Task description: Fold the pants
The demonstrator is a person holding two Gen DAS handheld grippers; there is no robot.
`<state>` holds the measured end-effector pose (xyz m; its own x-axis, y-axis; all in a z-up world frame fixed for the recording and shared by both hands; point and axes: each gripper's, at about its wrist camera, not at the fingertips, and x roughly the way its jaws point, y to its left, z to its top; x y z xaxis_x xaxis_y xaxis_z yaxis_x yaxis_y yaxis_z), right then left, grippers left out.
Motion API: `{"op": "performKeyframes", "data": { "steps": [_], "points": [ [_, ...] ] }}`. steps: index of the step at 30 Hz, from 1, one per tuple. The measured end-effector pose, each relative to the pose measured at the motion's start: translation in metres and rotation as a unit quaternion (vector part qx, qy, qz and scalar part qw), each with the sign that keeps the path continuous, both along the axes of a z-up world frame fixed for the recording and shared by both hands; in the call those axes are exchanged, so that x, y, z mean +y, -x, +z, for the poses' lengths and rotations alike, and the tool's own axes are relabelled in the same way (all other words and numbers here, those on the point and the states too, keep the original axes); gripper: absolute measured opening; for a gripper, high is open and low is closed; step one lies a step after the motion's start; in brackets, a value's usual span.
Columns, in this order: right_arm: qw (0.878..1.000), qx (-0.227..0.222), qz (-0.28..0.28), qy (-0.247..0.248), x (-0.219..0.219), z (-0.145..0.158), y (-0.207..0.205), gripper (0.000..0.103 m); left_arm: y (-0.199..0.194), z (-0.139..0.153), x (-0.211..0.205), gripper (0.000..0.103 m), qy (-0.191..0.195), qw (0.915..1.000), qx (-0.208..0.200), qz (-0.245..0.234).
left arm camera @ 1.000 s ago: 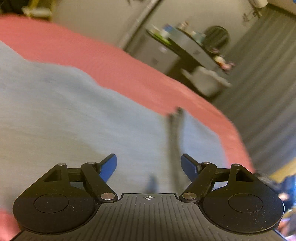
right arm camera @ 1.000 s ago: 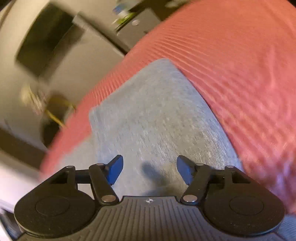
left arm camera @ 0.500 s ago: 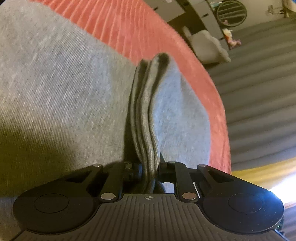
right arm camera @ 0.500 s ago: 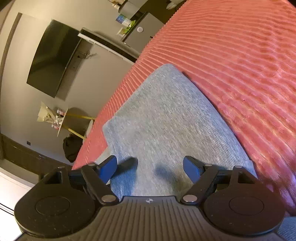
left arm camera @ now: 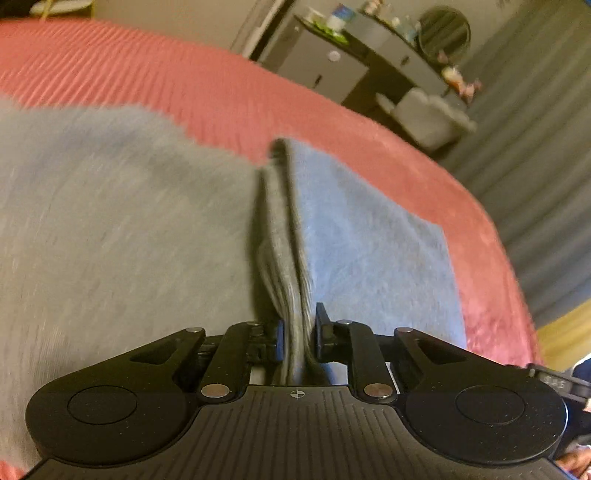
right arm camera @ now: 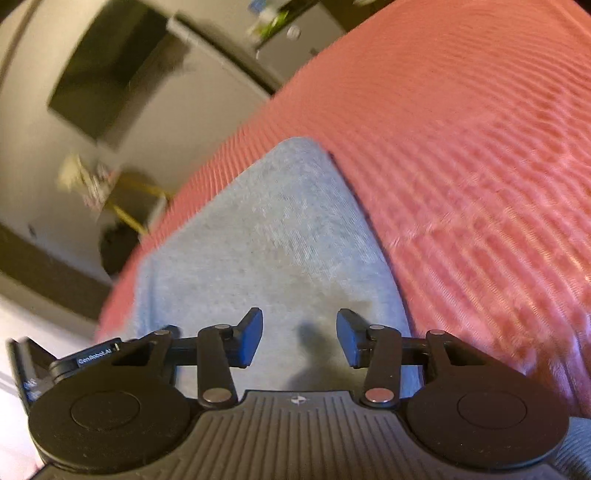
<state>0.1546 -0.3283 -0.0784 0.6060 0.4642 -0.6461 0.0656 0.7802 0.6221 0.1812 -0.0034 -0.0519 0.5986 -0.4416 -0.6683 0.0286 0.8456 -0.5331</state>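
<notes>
- left gripper (left arm camera: 298,334): jaws nearly closed, pinching a raised fold of the grey pants (left arm camera: 110,229); the fold stands as a ridge running away from the gripper, cloth flat on either side
- right gripper (right arm camera: 299,338): jaws wide apart, nothing between them; close over the pants (right arm camera: 266,236), whether touching I cannot tell
- pants lie on the red ribbed bedspread (left arm camera: 184,77); near its edge in right view (right arm camera: 480,166)
- dresser (left arm camera: 332,66) beyond the bedspread; image blurred

A home bedroom is showing here: a red ribbed bedspread (left arm camera: 155,74), a dresser (left arm camera: 332,70) carrying a round mirror (left arm camera: 444,31), grey curtains (left arm camera: 546,155), a wall television (right arm camera: 110,70).
</notes>
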Motion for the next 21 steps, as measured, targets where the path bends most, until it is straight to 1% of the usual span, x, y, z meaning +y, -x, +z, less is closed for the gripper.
{"op": "performKeyframes", "data": {
  "steps": [1,3,4,5,6,7,9,10,11,13,14,16,18,19,21],
  "points": [
    [1.0,-0.002,0.007,0.025,0.008,0.002,0.0,0.044,0.006,-0.007,0.008,0.024,0.026,0.9995,-0.006,0.014],
    [0.997,-0.011,0.02,0.067,0.021,0.007,0.0,0.044,0.006,-0.016,0.014,0.026,0.068,0.9972,0.0,0.03],
    [0.996,-0.014,0.025,0.081,0.025,0.009,0.001,0.044,0.004,-0.014,0.013,0.032,0.071,0.9971,-0.002,0.026],
    [0.995,-0.018,0.029,0.094,0.029,0.011,0.0,0.044,0.003,-0.012,0.012,0.036,0.063,0.9979,-0.008,0.014],
    [0.994,-0.023,0.032,0.106,0.033,0.014,-0.003,0.044,0.001,-0.011,0.009,0.043,0.054,0.9984,-0.016,-0.001],
    [0.992,-0.028,0.034,0.116,0.036,0.017,-0.008,0.043,-0.001,-0.011,0.005,0.047,0.044,0.9986,-0.024,-0.015],
    [0.988,-0.035,0.03,0.149,0.043,0.022,-0.024,0.043,-0.001,-0.015,0.003,0.049,0.033,0.9984,-0.034,-0.032],
    [0.985,-0.041,0.029,0.164,0.048,0.023,-0.032,0.043,0.003,-0.018,0.007,0.05,0.035,0.9981,-0.036,-0.035],
    [0.981,-0.048,0.031,0.185,0.054,0.023,-0.047,0.041,0.0,-0.02,0.009,0.052,0.044,0.9977,-0.036,-0.037],
    [0.972,-0.065,0.024,0.226,0.062,0.021,-0.073,0.041,-0.008,-0.023,0.011,0.056,0.074,0.996,-0.033,-0.037],
    [0.968,-0.075,0.023,0.24,0.065,0.02,-0.086,0.041,-0.013,-0.024,0.012,0.057,0.085,0.995,-0.034,-0.038],
    [0.962,-0.084,0.022,0.257,0.073,0.016,-0.115,0.041,-0.021,-0.027,0.017,0.057,0.105,0.9931,-0.036,-0.038],
    [0.957,-0.094,0.021,0.273,0.082,0.016,-0.132,0.041,-0.031,-0.03,0.023,0.057,0.127,0.9907,-0.032,-0.037],
    [0.955,-0.091,0.016,0.28,0.086,0.016,-0.137,0.042,-0.037,-0.031,0.025,0.057,0.137,0.9896,-0.029,-0.035],
    [0.958,-0.085,0.007,0.275,0.087,0.018,-0.13,0.043,-0.048,-0.03,0.03,0.057,0.164,0.9856,-0.039,-0.021]
  ]
}}
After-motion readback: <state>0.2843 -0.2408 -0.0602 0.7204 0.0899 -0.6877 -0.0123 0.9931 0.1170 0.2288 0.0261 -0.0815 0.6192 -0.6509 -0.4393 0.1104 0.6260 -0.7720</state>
